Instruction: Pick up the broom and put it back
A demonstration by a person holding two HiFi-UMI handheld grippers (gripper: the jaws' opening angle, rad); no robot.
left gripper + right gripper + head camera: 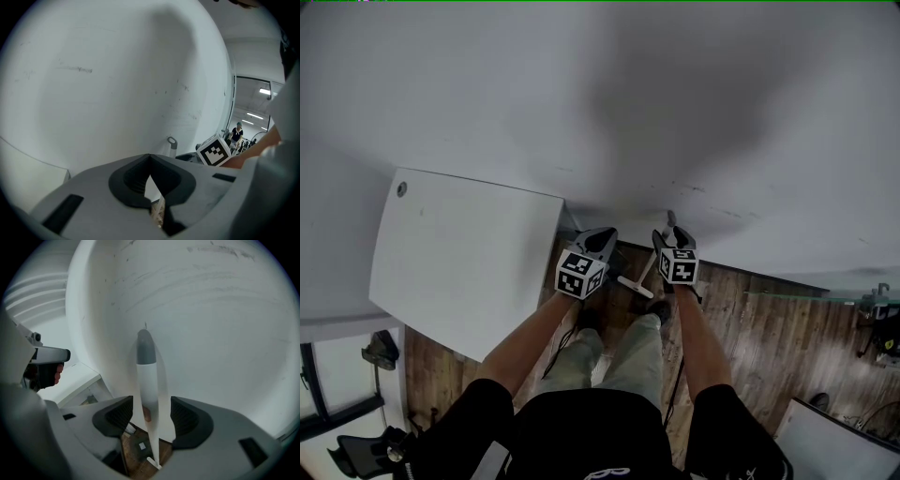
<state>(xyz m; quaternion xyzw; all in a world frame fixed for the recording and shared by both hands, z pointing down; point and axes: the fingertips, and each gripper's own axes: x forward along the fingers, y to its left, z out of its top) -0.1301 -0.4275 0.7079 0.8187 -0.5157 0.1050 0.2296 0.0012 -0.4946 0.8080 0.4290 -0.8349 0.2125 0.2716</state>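
Observation:
The broom stands upright against the white wall, its white handle [149,394] ending in a grey tip [145,348]. In the head view the handle [650,270] runs down to a white crossbar [633,284] above the wooden floor. My right gripper [151,416] is open, its jaws on either side of the handle with a small gap on each side; the head view shows it [673,240] near the handle's top. My left gripper [150,157] is shut on nothing, just left of the broom [600,240]. From its view the handle's tip [172,142] pokes up beside the right gripper's marker cube [214,151].
A white cabinet top [459,253] lies to the left, close to the left gripper. The white wall [675,112] fills the space ahead. Wooden floor [769,328] spreads right, with equipment [877,323] at the far right. A person [236,132] stands far off.

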